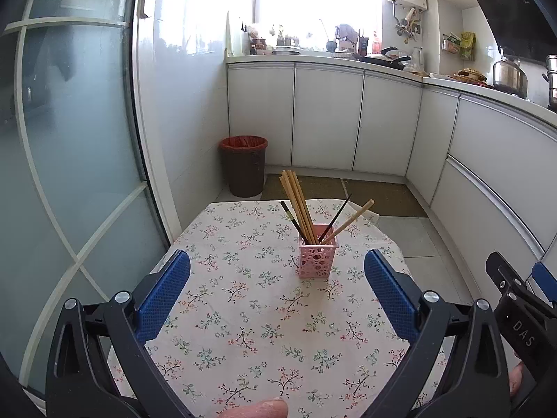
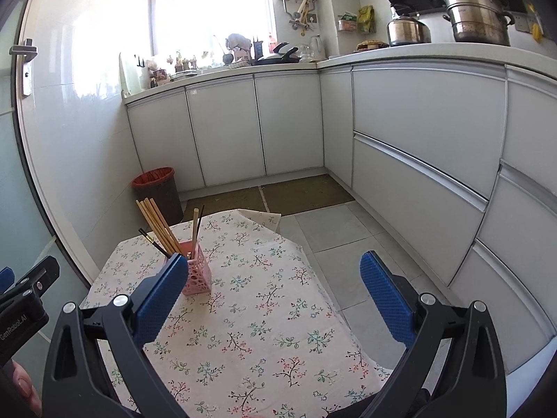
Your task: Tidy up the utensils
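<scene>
Pink holder (image 1: 318, 257) upright near middle of floral tablecloth (image 1: 243, 331), chopsticks (image 1: 297, 205) standing in it, left gripper (image 1: 277, 268) & right gripper (image 2: 275, 270) both w/ jaws spread, empty, short of holder, bin (image 1: 243, 165) beyond it

"DAS", white capitals on black body of right gripper (image 1: 518, 317), at right edge of left wrist view | "GenRobot.AI", white lettering on black body of left gripper (image 2: 21, 317), at left edge of right wrist view, first letters partly cut off | no other legible text
</scene>
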The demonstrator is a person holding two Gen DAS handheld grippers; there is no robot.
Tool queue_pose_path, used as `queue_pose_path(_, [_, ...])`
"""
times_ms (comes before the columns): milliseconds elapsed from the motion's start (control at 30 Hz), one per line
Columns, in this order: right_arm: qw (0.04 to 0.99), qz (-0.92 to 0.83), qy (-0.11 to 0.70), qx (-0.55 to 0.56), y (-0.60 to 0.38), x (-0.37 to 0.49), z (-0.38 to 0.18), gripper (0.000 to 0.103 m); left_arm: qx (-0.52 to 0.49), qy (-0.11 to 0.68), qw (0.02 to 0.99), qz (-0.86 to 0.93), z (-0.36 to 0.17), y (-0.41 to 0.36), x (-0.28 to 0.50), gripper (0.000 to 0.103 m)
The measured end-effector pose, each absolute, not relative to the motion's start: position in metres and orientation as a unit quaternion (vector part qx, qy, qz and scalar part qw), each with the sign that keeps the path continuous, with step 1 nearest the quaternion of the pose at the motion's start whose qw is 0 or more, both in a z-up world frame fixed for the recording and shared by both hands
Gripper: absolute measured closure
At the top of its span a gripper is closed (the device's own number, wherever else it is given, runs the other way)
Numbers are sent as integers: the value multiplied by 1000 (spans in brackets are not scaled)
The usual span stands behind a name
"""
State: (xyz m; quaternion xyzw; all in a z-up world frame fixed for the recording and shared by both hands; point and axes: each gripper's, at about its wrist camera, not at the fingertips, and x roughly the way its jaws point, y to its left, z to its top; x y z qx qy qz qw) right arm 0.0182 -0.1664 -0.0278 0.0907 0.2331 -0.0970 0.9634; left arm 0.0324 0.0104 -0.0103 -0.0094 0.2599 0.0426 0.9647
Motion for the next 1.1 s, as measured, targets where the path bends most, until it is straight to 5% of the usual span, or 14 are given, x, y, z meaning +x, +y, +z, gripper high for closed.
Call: queue_pose_path(1100, [958,-87,258,95,-170,51,-31,7,-17,289,956,42,-25,10,70,7])
